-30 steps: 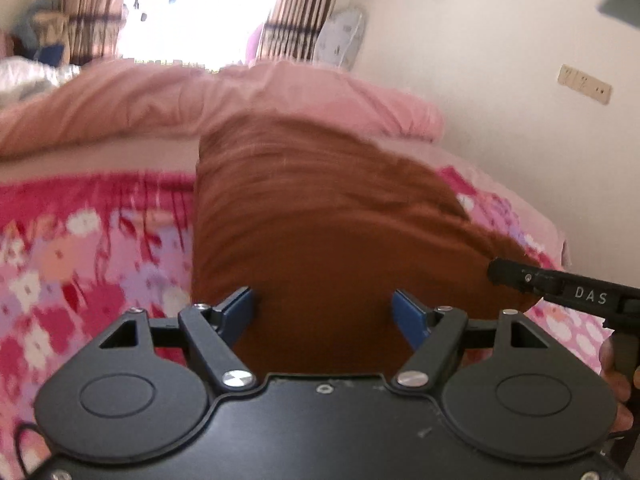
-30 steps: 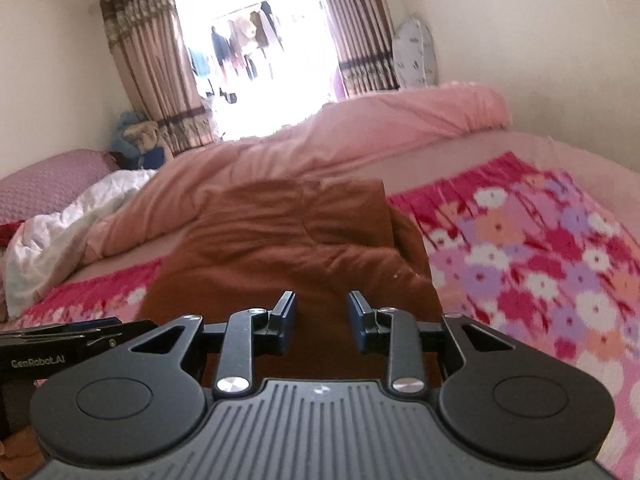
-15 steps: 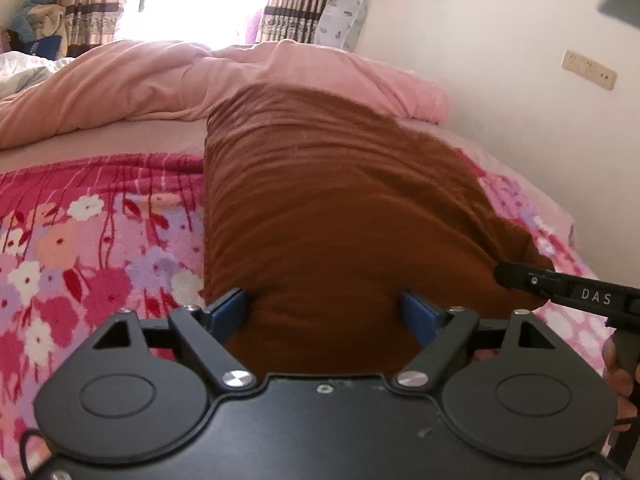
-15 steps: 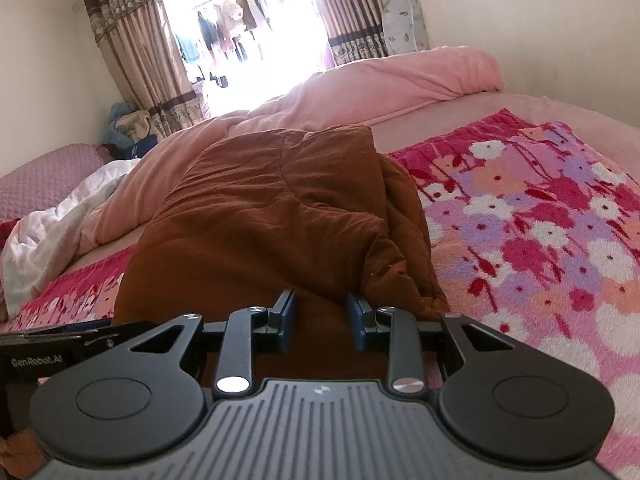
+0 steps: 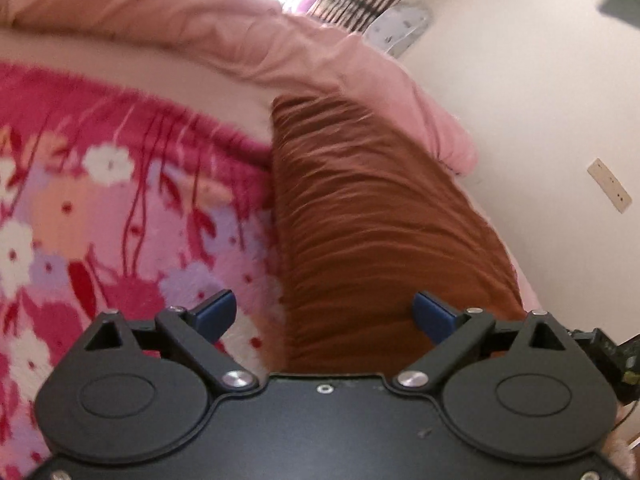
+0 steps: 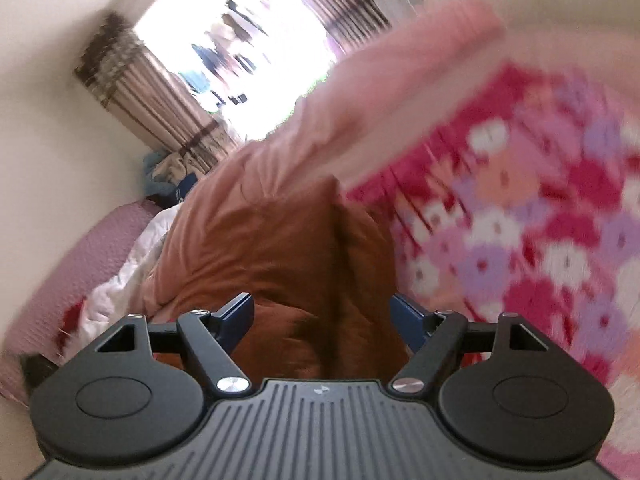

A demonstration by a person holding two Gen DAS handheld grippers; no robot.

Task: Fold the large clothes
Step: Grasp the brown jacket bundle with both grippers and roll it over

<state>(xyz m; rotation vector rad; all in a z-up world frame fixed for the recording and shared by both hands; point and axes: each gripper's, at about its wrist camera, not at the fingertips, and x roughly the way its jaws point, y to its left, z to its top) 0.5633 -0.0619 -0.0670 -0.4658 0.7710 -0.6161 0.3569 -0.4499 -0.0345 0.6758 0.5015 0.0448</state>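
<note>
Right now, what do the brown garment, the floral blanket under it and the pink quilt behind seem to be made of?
Brown garment: soft matte woven or knit cloth, rippled in fine creases; fibre unclear.
Floral blanket: plush fleece by the look, with a fuzzy nap at its edge.
Pink quilt: padded fabric with a slight sheen, puffy with rounded folds.

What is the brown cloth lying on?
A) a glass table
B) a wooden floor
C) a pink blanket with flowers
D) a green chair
C: the brown cloth lies folded on the pink blanket with flowers, which shows beside it in both wrist views.
</note>
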